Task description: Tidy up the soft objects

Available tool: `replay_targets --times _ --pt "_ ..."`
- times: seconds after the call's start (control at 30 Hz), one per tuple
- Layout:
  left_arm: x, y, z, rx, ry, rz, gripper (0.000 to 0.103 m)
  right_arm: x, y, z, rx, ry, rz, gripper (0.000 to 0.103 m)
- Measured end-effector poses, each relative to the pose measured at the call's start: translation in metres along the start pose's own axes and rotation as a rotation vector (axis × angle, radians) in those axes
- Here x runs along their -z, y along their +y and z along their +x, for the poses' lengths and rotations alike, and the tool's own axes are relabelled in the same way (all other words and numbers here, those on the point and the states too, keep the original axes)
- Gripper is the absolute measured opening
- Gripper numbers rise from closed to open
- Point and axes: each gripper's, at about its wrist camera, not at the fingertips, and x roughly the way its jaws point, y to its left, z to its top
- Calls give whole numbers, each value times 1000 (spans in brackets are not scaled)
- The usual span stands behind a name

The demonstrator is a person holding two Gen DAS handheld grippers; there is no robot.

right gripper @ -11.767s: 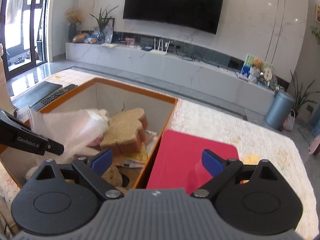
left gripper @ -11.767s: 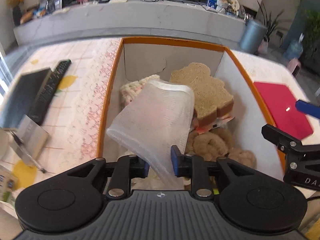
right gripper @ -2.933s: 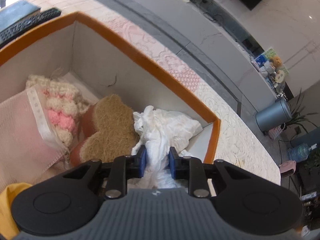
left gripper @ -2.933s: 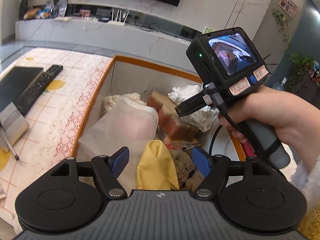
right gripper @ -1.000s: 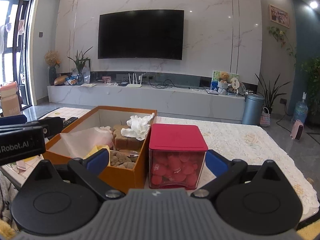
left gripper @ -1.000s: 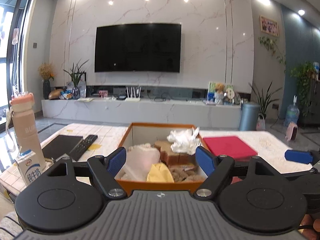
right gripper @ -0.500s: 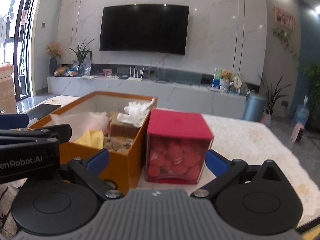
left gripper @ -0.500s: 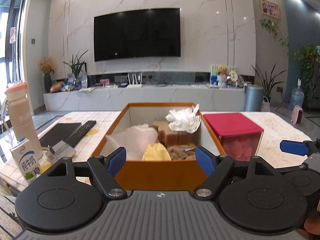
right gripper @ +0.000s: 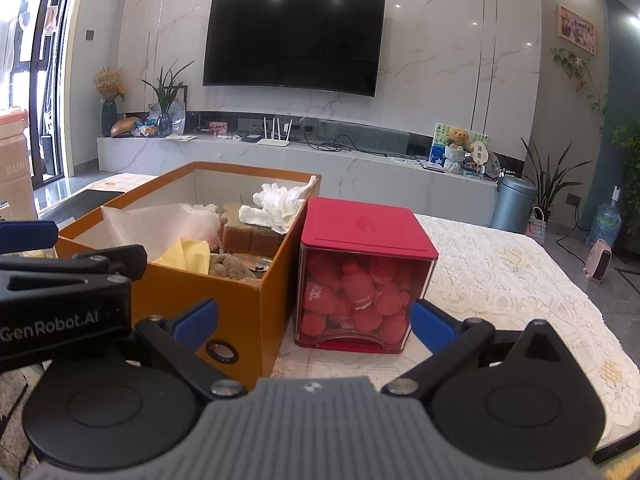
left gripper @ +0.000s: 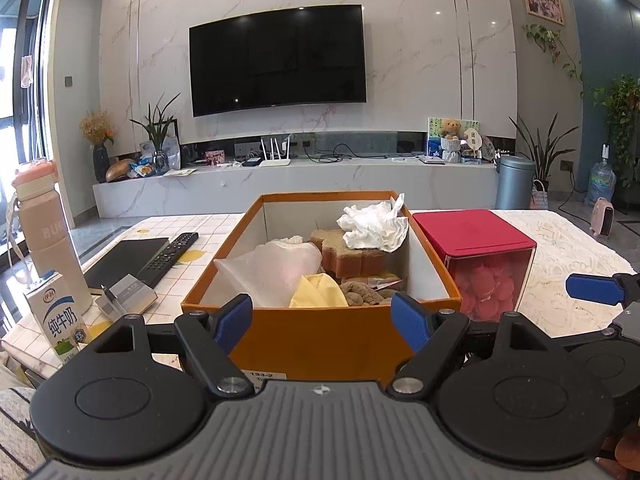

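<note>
Orange box point(left gripper: 320, 336) on the surface now holds the crumpled white tissue point(left gripper: 374, 222), beside the sponge point(left gripper: 340, 254). Left tool point(left gripper: 322, 316) and right tool point(right gripper: 314, 320), both wide open and empty, have pulled back; sorting looks finished.

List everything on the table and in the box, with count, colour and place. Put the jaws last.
Box: one, orange, table centre, open.
Crumpled tissue: one, white, on top at the box's far right.
Sponge: one, tan, under the tissue.
Mesh bag: one, translucent white, box left.
Cloth: one, yellow, box near side.
Container: one, red lid, clear walls, full of red pieces, right of the box.
Remote: one, black, left of the box.
Milk carton: one, white and green, table's left edge.
Bottle: one, beige, behind the carton.
Left gripper: jaws open, empty.
Right gripper: jaws open, empty.
</note>
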Motion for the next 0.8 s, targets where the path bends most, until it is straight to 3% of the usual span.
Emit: replay_targets --times 0.8 --pt "3 0 8 -13 38 3 93 2 5 5 -1 32 -27 100"
